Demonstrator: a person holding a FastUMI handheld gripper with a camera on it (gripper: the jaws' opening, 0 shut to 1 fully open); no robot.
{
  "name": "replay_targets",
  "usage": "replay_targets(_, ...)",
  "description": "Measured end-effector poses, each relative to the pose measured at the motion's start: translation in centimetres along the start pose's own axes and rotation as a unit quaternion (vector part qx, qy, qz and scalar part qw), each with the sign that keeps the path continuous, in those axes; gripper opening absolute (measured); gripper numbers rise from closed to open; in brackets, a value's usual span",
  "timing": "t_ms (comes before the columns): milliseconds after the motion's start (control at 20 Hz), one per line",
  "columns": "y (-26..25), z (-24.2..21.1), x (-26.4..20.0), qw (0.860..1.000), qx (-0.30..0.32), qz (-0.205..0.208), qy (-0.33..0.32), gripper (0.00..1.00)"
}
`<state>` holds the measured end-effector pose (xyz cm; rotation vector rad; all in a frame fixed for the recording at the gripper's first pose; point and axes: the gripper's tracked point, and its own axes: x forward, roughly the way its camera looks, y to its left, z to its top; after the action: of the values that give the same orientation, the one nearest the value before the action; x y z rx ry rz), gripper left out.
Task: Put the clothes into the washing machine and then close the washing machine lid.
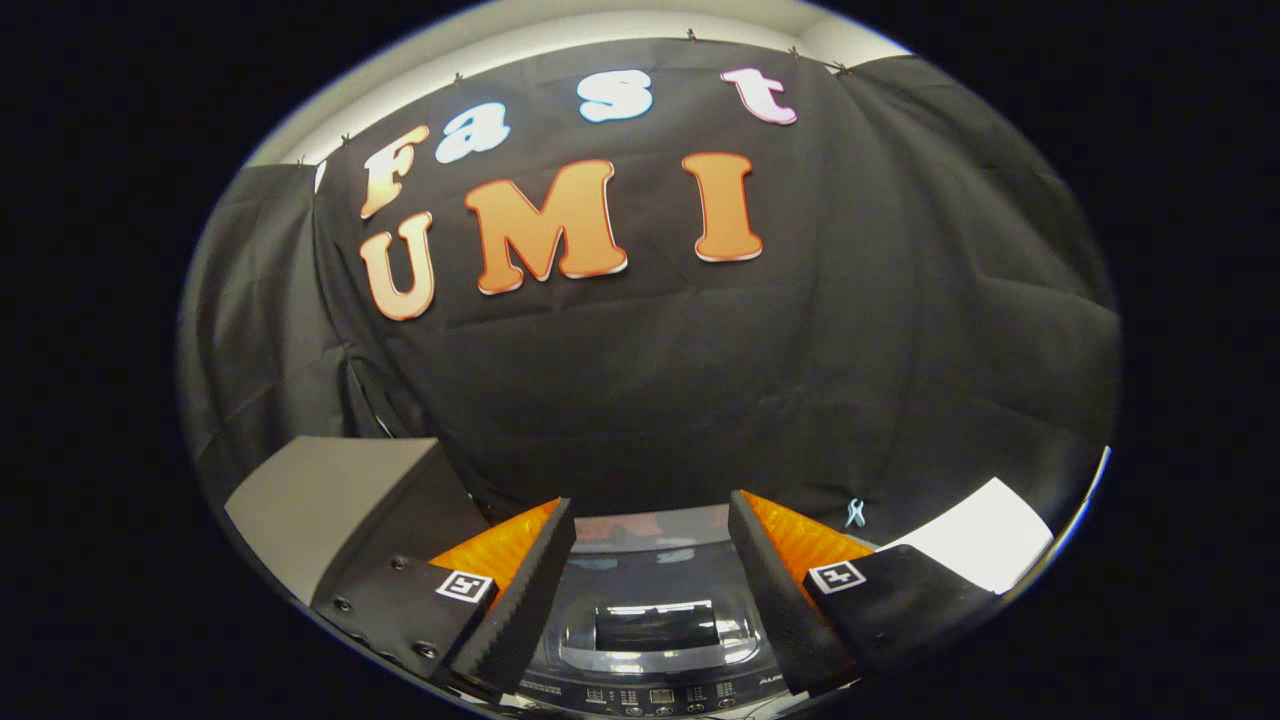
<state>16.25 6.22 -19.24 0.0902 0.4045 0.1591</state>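
Two fingers of the gripper [650,590] stand well apart with nothing held between them. Between and just below them lies the washing machine [650,640], its glossy lid [655,585] down and its control panel [650,695] nearest. A grey box [320,500] sits beside the left finger.

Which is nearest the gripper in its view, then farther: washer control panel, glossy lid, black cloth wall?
Gripper open, holding nothing.
1. Dark control panel with buttons, under the fingertips.
2. Glossy dark washing machine lid, closed, between the fingers.
3. Black cloth booth wall, beyond.
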Motion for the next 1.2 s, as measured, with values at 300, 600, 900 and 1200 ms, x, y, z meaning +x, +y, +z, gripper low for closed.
replay_targets(300, -0.4, 6.6, -2.9, 0.998, -0.005, 0.003, -0.062, 0.99)
replay_targets(600, -2.6, 10.3, -5.9, 0.995, -0.013, -0.011, -0.099, 0.99)
replay_targets(900, -4.0, 11.7, -7.8, 0.993, -0.017, -0.026, -0.111, 0.99)
replay_targets(1200, -4.7, 12.6, -8.6, 0.991, -0.021, -0.039, -0.129, 0.98)
